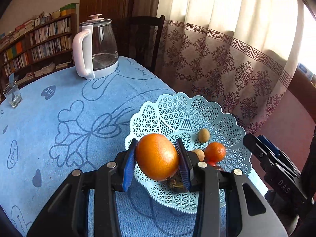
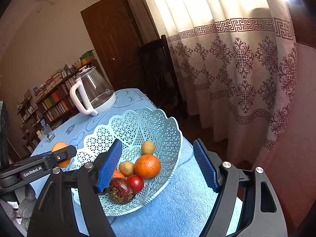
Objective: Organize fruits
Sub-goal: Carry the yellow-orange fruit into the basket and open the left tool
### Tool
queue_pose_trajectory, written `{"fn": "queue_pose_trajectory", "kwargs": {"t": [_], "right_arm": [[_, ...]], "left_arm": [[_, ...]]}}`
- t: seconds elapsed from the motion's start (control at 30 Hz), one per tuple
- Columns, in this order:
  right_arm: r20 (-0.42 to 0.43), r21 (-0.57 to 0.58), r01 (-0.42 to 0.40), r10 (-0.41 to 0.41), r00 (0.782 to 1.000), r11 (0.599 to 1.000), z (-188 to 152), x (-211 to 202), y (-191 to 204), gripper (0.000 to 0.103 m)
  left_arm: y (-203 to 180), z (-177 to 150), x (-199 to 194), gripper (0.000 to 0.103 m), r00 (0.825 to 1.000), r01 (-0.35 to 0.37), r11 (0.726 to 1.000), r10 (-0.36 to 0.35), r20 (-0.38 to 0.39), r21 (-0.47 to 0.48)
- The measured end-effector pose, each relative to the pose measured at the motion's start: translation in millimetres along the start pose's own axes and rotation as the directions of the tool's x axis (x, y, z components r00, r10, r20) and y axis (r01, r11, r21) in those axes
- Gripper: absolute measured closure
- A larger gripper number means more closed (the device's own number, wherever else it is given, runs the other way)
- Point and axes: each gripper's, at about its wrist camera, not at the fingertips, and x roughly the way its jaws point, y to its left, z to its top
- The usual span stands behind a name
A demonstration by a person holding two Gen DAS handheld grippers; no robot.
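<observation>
My left gripper [image 1: 157, 158] is shut on a large orange [image 1: 157, 157] and holds it over the near left rim of a light blue lattice basket [image 1: 177, 110]. The held orange also shows in the right wrist view [image 2: 59, 148], outside the basket's left rim. The basket [image 2: 158, 122] holds a tangerine [image 2: 147, 166], two small tan fruits [image 2: 148, 147], a red tomato [image 2: 135, 182], a dark beet-like piece [image 2: 120, 190] and part of another orange fruit [image 2: 118, 174]. My right gripper [image 2: 158, 167] is open and empty, above the basket's near right side.
A glass kettle [image 1: 98, 47] with a white handle stands at the far end of the blue-clothed table [image 1: 59, 118]. A small drinking glass [image 1: 12, 95] stands at the far left. A dark chair [image 1: 142, 37] and patterned curtain [image 1: 227, 49] lie beyond the table's right edge.
</observation>
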Motion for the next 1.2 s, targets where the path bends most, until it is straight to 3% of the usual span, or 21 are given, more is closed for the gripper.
{"fn": "queue_pose_trajectory", "kwargs": {"t": [0.6,0.67,0.73,0.9,1.0,1.17,1.2], "right_arm": [[-0.023,0.049,-0.001,0.002,1.000,0.999,1.2,3.5,-8.3,0.027],[-0.029,0.043,0.007,-0.006,1.000,0.999,1.3,4.6,-7.6,0.024],[-0.026,0.041,0.014,-0.013,1.000,0.999,1.2,3.8,-7.4,0.022],[-0.030,0.051,0.023,-0.021,0.999,0.998,1.6,4.4,-10.5,0.021],[-0.037,0.068,0.025,-0.023,0.999,0.997,2.1,5.5,-14.3,0.020],[-0.043,0.078,0.029,-0.026,0.999,0.997,2.7,6.4,-16.5,0.014],[-0.044,0.078,0.029,-0.025,0.999,0.997,2.5,6.3,-16.3,0.012]], "left_arm": [[-32.7,12.4,67.2,0.064,0.993,0.058,0.997,-0.052,-0.107,0.052],[-34.2,13.4,64.9,0.061,0.994,0.057,0.997,-0.051,-0.097,0.058],[-33.3,14.2,62.4,0.047,0.995,0.057,0.997,-0.052,-0.088,0.051],[-28.2,12.5,58.8,0.044,0.995,0.050,0.998,-0.047,-0.086,0.033],[-24.4,11.1,50.8,0.036,0.997,0.036,0.999,-0.033,-0.068,0.033],[-22.2,12.6,31.5,0.031,0.999,-0.029,0.998,0.030,-0.015,0.064],[-22.0,12.5,28.1,0.026,0.999,-0.050,0.996,0.050,-0.007,0.072]]}}
